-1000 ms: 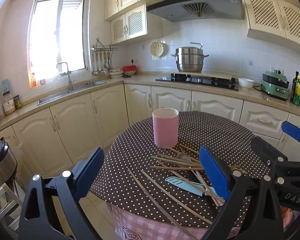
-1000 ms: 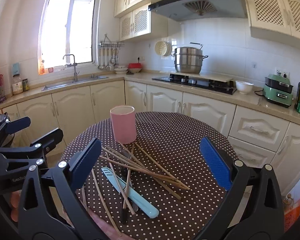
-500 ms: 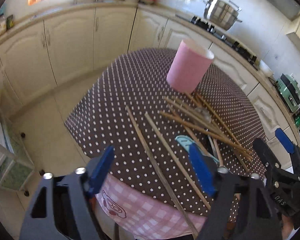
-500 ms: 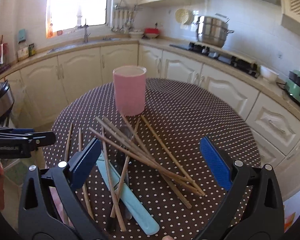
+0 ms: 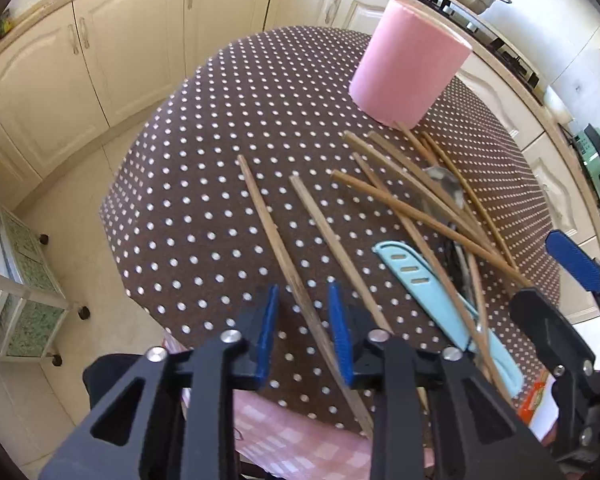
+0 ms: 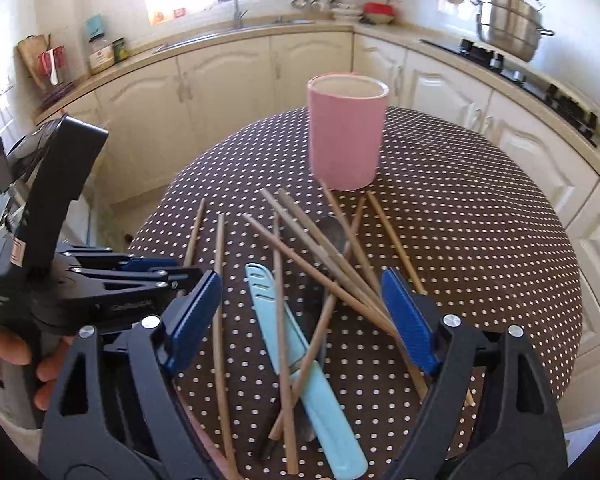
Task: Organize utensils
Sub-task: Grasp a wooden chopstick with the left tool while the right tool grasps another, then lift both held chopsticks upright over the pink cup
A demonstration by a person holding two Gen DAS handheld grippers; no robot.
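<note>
The left gripper (image 5: 302, 330) is pointed steeply down at the near edge of the table (image 5: 188, 184); its jaws have just been closing and stand narrowly apart, with one chopstick (image 5: 284, 256) between them, and a small gap is seen on each side, so the stick is not yet pressed. This stick was probably chosen because it lies alone, on the side of the pile away from the pink cup (image 5: 408, 68), and can be taken without disturbing the others. The right gripper (image 6: 300, 308) is held above the crossed pile of chopsticks (image 6: 324, 264); its jaws have just been closing a little but are wide apart and nothing is clamped. The blue knife (image 6: 296, 356) and a spoon (image 6: 332, 232) lie under the pile, on the near side of the cup. The cup stands upright behind the pile, touching some stick ends; it is judged to be the holder where the utensils are to be put.
</note>
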